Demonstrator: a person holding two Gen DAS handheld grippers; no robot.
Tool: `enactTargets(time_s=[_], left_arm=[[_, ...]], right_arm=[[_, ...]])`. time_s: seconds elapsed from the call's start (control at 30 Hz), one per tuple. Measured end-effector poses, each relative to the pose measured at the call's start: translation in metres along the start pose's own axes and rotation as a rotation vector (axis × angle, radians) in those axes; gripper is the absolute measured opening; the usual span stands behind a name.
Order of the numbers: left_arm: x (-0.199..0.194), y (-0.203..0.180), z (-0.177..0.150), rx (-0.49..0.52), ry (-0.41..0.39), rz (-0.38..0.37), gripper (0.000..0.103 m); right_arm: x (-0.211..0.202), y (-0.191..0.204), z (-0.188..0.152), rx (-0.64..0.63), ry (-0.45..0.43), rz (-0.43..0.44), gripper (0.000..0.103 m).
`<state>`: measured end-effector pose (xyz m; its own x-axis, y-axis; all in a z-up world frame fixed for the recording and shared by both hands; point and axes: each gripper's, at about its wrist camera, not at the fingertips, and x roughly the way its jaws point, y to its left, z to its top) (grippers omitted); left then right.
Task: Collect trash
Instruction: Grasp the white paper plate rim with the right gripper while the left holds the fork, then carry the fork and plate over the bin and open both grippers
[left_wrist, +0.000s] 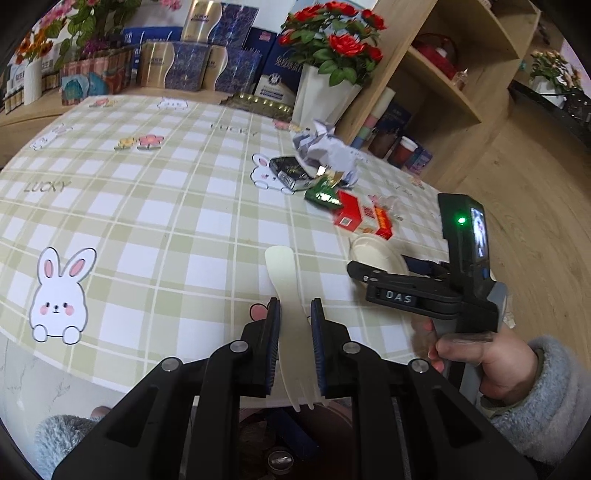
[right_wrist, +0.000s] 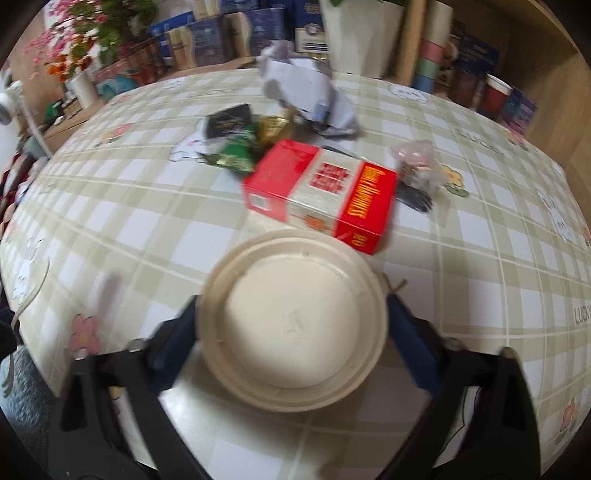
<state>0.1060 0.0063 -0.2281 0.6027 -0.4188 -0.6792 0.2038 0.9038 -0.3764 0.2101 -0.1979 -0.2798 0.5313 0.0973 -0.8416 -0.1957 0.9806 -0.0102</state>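
A lived-in home room, table (left_wrist: 155, 206) under a bunny-print checked cloth, red roses in a white vase (left_wrist: 325, 92) at the far side, gift boxes (left_wrist: 192, 66) stacked behind, wooden shelving (left_wrist: 454, 66) far right, wood floor (left_wrist: 535, 177)

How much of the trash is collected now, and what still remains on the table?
Done: nothing visibly binned. In hand: the left gripper is shut on a pale fork; the right gripper straddles a round lid, contact unclear. Left on the table: red box, crumpled paper, green wrapper, black packet.
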Motion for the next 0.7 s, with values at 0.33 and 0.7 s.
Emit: enactTargets(time_s=[0.33,0.7], left_arm=[[-0.043,0.005,-0.019,0.004,-0.015,-0.004,0.017],[-0.076,-0.008,-0.051,0.061,-0.015,-0.024,0.016]], right_arm=[[-0.059,0.026,-0.039,-0.051,-0.094,0.088,0.084],[-0.124,0.040,-0.109,-0.021,-0.135,0.176,0.085]])
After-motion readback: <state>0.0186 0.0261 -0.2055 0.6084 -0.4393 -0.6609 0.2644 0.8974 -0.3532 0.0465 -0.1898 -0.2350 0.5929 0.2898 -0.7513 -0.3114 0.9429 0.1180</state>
